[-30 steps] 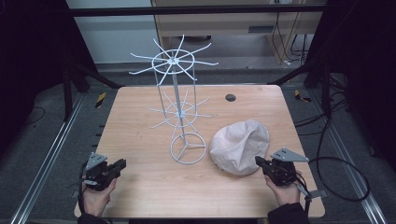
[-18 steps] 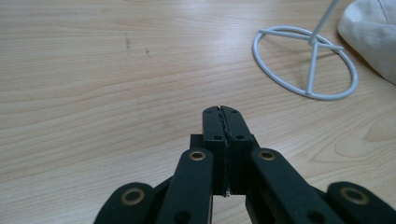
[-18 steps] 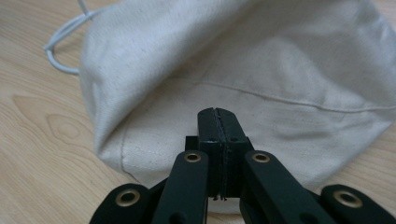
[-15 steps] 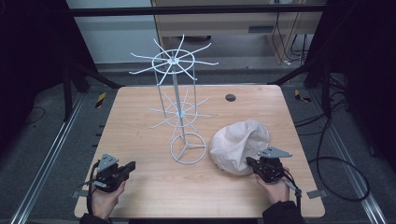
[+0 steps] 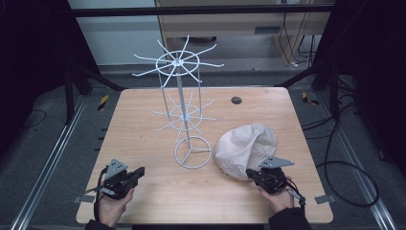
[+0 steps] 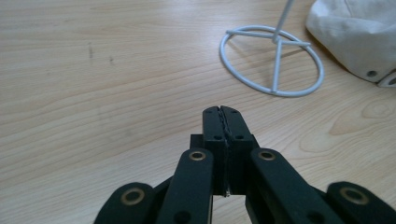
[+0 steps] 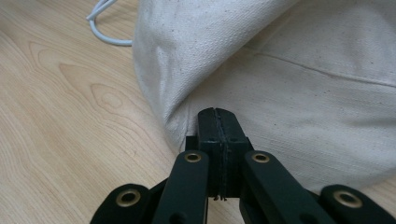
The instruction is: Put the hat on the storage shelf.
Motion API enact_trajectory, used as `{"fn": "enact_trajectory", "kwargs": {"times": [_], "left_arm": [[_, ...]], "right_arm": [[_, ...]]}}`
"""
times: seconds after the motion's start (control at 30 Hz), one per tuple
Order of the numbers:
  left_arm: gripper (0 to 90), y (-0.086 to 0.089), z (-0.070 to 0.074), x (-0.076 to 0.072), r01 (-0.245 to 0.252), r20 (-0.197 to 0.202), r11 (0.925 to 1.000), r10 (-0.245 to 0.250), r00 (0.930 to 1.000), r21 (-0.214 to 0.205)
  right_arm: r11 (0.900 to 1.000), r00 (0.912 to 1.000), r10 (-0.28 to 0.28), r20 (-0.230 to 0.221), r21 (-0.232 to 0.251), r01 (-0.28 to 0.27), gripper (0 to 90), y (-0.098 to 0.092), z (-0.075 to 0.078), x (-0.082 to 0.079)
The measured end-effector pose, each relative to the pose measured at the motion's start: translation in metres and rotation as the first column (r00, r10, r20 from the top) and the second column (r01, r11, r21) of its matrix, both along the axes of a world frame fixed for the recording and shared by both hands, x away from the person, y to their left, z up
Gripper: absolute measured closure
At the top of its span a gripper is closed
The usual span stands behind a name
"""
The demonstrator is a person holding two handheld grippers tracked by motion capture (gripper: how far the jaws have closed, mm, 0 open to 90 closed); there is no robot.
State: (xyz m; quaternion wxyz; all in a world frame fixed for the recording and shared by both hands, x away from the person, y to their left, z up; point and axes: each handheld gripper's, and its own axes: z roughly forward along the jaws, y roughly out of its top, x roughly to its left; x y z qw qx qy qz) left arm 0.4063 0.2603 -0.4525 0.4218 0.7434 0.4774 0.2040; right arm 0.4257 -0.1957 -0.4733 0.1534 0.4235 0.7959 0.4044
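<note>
Your worktop (image 5: 143, 115) is a pale wood-grain slab with rounded corners, and most of its left half lies bare, so you have free room there. The right front quarter is taken up by the cap (image 5: 244, 149), a soft off-white canvas cap lying slumped just right of the rack (image 5: 184, 115), near the right edge but clear of it. In the high view its long axis runs on a slant from the near left to the far right, with the open hollow turned toward the far right. In the left gripper view a small metal eyelet shows in its cloth.

The rack is thin white wire: an upright post on a ring base with three spokes, and two tiers of radiating arms, the upper wider than the lower. The ring base sits just beside the cap's left side. A small dark round disc (image 5: 236, 100) lies near the far edge, well apart from everything.

Your right gripper (image 5: 252, 173) sits at the cap's near rim, pointing into it; its fingers (image 7: 217, 128) are pressed flat together with nothing between them, their tips right against the woven canvas. Your left gripper (image 5: 139, 171) hovers near the front left edge, pointing toward the ring base, fingers (image 6: 226, 126) likewise closed on nothing, having just finished closing.
</note>
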Motion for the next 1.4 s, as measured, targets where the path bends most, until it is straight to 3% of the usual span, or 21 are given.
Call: {"fn": "enact_trajectory", "kwargs": {"times": [0.1,0.3,0.5,0.73,0.9,1.1,1.27,1.4], "left_arm": [[89.6,-0.01,0.0,0.0,0.022,0.003,0.9997,-0.022,0.9997,0.01],[84.5,-0.042,0.001,0.002,0.091,0.017,0.9952,-0.092,0.9956,0.036],[70.5,-0.081,0.006,0.004,0.169,0.049,0.9848,-0.171,0.984,0.038],[57.2,-0.132,0.006,0.015,0.242,0.057,0.969,-0.245,0.9679,0.049],[52.1,-0.161,0.008,0.026,0.273,0.051,0.9605,-0.276,0.9599,0.056],[49.7,-0.19,0.013,0.038,0.297,0.074,0.9532,-0.3,0.9509,0.058],[47.3,-0.217,0.016,0.052,0.308,0.07,0.9497,-0.312,0.9477,0.057],[47.5,-0.231,0.018,0.058,0.31,0.065,0.9493,-0.313,0.9475,0.053]], "right_arm": [[1.0,1.0,-0.005,0.006,0.003,0.005,90.0,0.0,0.001,-0.001],[0.9976,0.9947,-0.069,0.076,0.006,0.069,86.7,-0.017,0.008,-0.004],[0.9879,0.9833,-0.155,0.096,0.006,0.155,80.6,-0.04,0.008,-0.005],[0.9815,0.9763,-0.191,0.101,0.007,0.192,75.7,-0.049,0.005,-0.005],[0.9842,0.9789,-0.177,0.102,0.011,0.177,73.3,-0.046,0.005,-0.006],[0.9921,0.9855,-0.124,0.115,-0.002,0.125,67.0,-0.04,0.003,-0.011],[0.9985,0.9904,-0.053,0.127,0.02,0.051,58.9,-0.029,0.002,-0.021],[0.9998,0.9938,-0.008,0.111,0.016,0.007,54.9,-0.02,-0.003,-0.024]]}}
